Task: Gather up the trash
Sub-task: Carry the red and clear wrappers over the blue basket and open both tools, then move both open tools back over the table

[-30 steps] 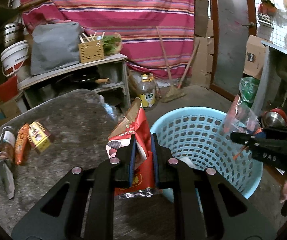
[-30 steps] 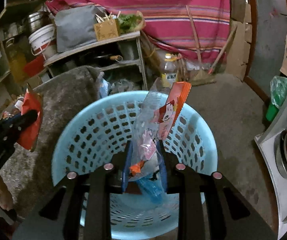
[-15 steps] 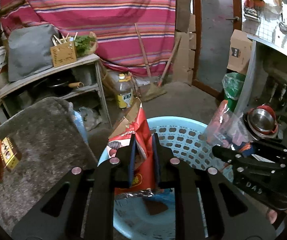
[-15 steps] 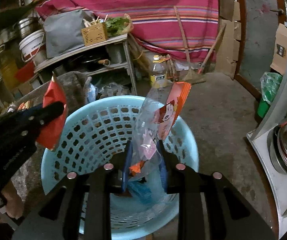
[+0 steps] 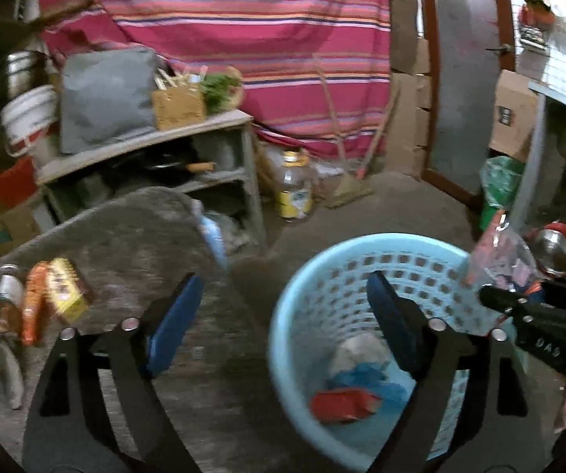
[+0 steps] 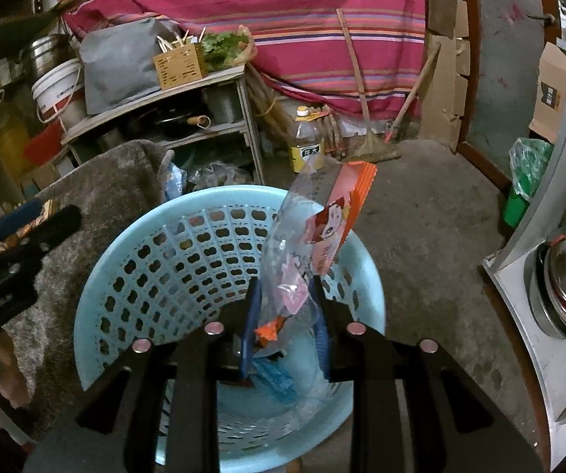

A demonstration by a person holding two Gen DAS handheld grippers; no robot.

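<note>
While the left gripper (image 5: pixel 283 315) hangs beside the blue laundry basket (image 5: pixel 306 299), its jaws have just sprung wide with nothing between them; a red snack bag (image 5: pixel 344 404) lies inside. From the right wrist, the right gripper (image 6: pixel 284 315) is clenched on a clear plastic wrapper (image 6: pixel 302 244) above the basket (image 6: pixel 133 276).

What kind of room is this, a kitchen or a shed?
Probably a cluttered storeroom or back kitchen of a home. A rough shelf holds a white bucket and pots, a striped cloth covers the back wall, and brooms lean beside an oil bottle on bare concrete.
</note>
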